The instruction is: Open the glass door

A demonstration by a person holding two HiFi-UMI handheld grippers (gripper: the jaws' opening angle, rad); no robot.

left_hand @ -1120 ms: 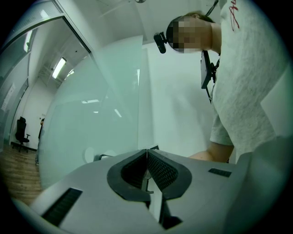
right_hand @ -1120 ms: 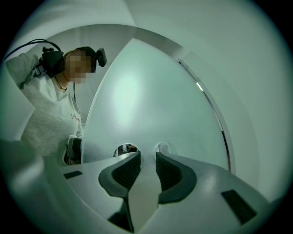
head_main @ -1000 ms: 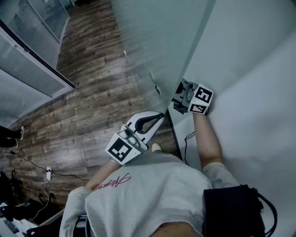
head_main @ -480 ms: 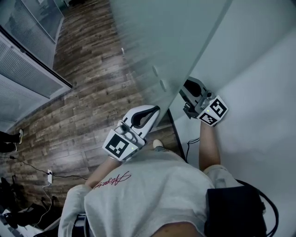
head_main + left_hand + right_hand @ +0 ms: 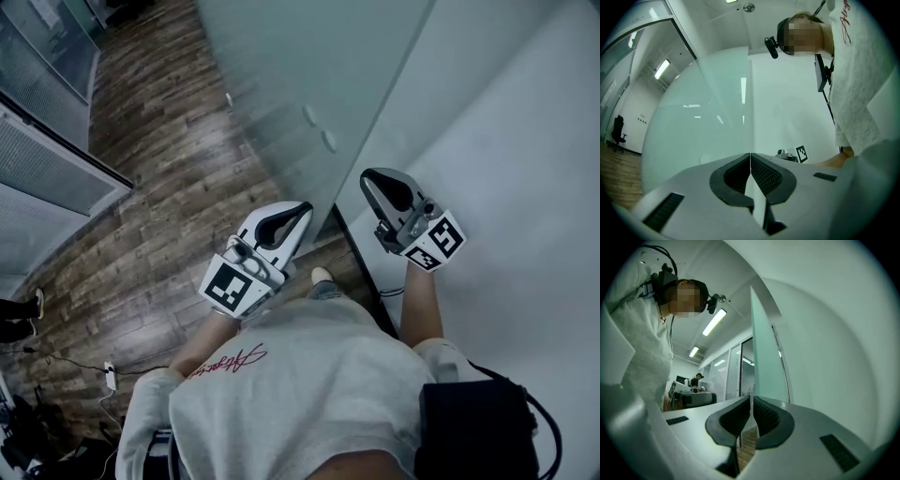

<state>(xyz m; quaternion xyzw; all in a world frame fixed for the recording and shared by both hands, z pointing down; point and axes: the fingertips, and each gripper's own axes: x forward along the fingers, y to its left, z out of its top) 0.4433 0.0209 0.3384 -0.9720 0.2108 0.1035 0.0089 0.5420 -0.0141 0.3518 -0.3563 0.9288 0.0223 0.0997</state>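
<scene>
Glass door (image 5: 281, 103) looks open to me; right gripper (image 5: 370, 178) has just been closing on nothing; left gripper (image 5: 302, 208) clenched empty; next I'd withdraw.

Red script (image 5: 228, 361) on grey shirt (image 5: 309, 384), illegible.

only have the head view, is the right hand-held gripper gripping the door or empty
Observer: Empty. Its own view shows that the right hand-held gripper has just been closing. Its jaws meet with nothing between them.
Operator: where's the door from it
Observer: The door shows edge-on straight ahead, beyond the jaw tips and apart from them.
Operator: and the left one
Observer: The left hand-held gripper is shut too, on nothing, facing the door.
</scene>
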